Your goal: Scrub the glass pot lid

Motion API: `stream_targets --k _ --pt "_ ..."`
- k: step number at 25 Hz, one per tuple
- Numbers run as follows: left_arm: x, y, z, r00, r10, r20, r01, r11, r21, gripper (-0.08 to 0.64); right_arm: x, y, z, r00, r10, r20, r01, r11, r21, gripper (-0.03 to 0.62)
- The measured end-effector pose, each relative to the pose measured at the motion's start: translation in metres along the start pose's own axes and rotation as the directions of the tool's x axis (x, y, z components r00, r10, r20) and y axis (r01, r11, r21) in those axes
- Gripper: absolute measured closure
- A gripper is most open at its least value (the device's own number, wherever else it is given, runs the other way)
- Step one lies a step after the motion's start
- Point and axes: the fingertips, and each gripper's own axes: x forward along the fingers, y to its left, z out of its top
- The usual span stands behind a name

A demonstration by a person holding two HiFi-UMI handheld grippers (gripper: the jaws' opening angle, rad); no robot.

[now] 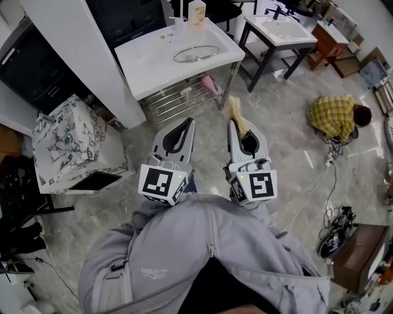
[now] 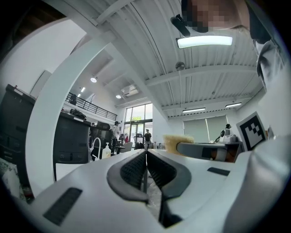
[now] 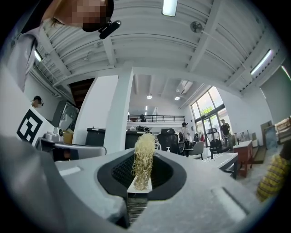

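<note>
Marbled floor [image 1: 276, 141] fills the foreground, and both tools are held level above it, well short of the work. Left tool [image 1: 183, 124]: jaws together, nothing between them. Right tool [image 1: 241, 126]: clamped on a yellow fibrous scrubber [image 1: 234, 110]. Ahead, the glass pot lid [image 1: 196, 54] lies flat on the white surface [image 1: 147, 64], near a soap bottle [image 1: 196, 12]. It is clear glass with a metal rim. Judgement: scrubbing has not begun; approach, contact and the scrub itself all remain.

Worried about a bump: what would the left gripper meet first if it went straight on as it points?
The left gripper likely meets the white sink table at its front edge; depth unclear.
</note>
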Motion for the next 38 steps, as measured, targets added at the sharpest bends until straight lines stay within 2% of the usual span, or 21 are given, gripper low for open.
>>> stream_targets --k 12,21,28,34,38 --pt "0.152 0.078 -0.009 0.992 -0.122 -0.037 0.122 0.993 -0.003 0.549 0.135 -0.083 -0.022 0.993 -0.116 -0.016 0.116 0.993 0.027 0.552" --pt "0.2 0.125 -0.017 0.988 -0.15 -0.039 0.149 0.988 -0.031 0.549 0.198 -0.104 -0.037 0.99 -0.141 -0.027 0.141 0.99 0.019 0.552" --pt "0.209 0.165 -0.02 0.996 -0.085 -0.033 0.083 0.995 -0.062 0.549 0.248 -0.096 -0.041 0.998 -0.06 -0.032 0.061 0.998 0.017 0.552" --pt "0.226 0.21 -0.019 1.0 0.018 -0.004 -0.018 0.998 -0.056 0.549 0.307 -0.093 -0.042 0.998 0.057 0.006 -0.057 0.998 0.01 0.552" --pt "0.25 0.239 -0.021 0.995 0.103 0.014 -0.102 0.994 -0.047 0.549 0.355 -0.103 -0.044 0.987 0.157 0.03 -0.157 0.988 -0.006 0.552"
